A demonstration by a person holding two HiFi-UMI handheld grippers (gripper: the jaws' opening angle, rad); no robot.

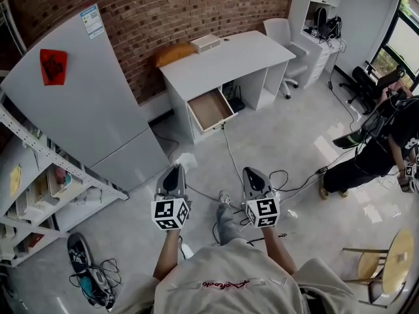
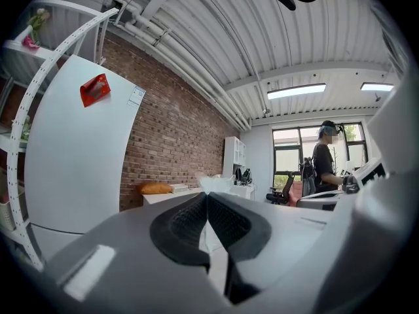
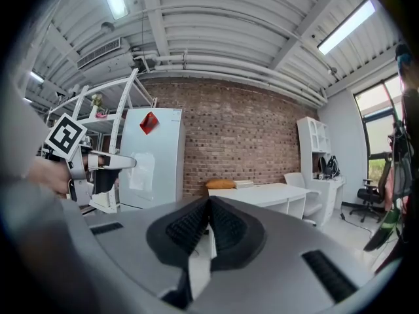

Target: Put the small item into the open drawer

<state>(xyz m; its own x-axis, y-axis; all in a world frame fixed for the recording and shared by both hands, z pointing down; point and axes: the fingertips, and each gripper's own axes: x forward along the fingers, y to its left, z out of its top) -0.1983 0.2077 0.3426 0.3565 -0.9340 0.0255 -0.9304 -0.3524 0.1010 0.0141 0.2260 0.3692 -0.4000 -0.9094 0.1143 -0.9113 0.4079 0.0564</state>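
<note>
Both grippers are held out side by side above the grey floor, pointing toward the white desk (image 1: 226, 57). Its open drawer (image 1: 211, 108) juts out at the front left, wooden inside, with nothing visible in it. My left gripper (image 1: 175, 167) is shut, and a small crumpled white item (image 1: 186, 159) sticks out at its tips. In the left gripper view the white item (image 2: 216, 184) shows just beyond the closed left gripper (image 2: 207, 195). My right gripper (image 1: 252, 171) is shut with nothing between its pads; the right gripper view shows the right gripper (image 3: 210, 200) closed too.
A tall white fridge (image 1: 78, 90) and a metal shelf (image 1: 39, 188) stand to the left. Cables (image 1: 229, 156) trail over the floor toward the desk. An orange cushion (image 1: 175, 53) and white box (image 1: 205, 42) lie on the desk. A person (image 1: 373, 156) stands at the right.
</note>
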